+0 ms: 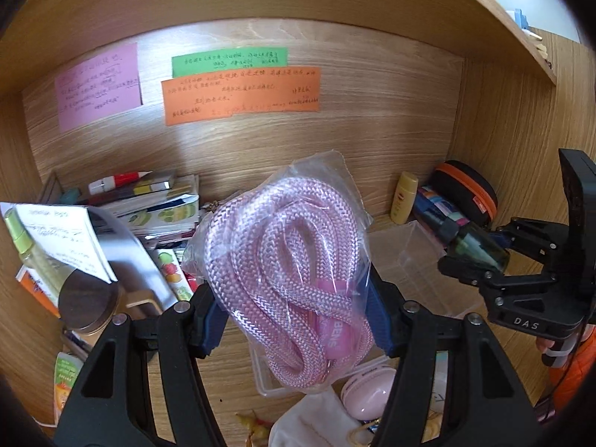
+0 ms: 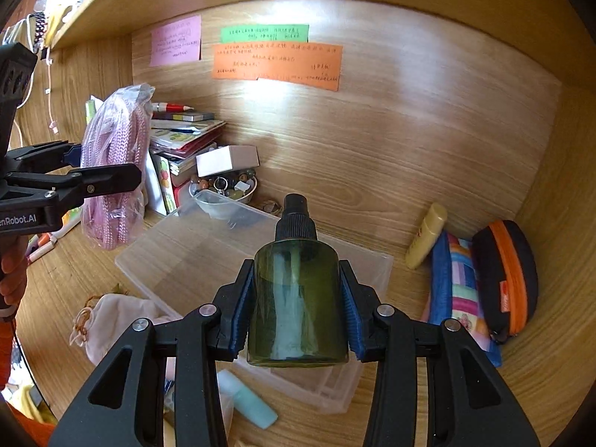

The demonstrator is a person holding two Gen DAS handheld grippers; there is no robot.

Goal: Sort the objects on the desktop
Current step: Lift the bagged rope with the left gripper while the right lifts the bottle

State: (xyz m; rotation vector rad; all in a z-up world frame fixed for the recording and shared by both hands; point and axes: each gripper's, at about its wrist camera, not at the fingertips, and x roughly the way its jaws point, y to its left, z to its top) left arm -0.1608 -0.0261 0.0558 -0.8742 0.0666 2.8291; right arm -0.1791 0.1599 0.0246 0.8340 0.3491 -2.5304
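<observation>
A coil of pink braided rope in a clear plastic bag [image 1: 290, 253] hangs in the air, pressed between the blue pads of my left gripper [image 1: 296, 316]. In the right wrist view the same bag [image 2: 115, 141] and left gripper [image 2: 108, 171] show at the left, above the desk. My right gripper [image 2: 298, 316] is shut on a dark green spray bottle [image 2: 298, 290] with a black pump top, held upright over a clear plastic box [image 2: 208, 246]. In the left wrist view the right gripper [image 1: 480, 257] carries the bottle [image 1: 484, 249] at the right.
Wooden desk alcove with coloured notes [image 2: 275, 61] on the back wall. Stack of booklets [image 2: 182, 138] and a bowl of stones [image 2: 223, 186] at back left. Yellow tube [image 2: 426, 234], patterned pouch [image 2: 458, 287] and black-orange case [image 2: 506, 275] at right. White drawstring pouch [image 2: 115, 316] and teal tube [image 2: 246, 398] lie near.
</observation>
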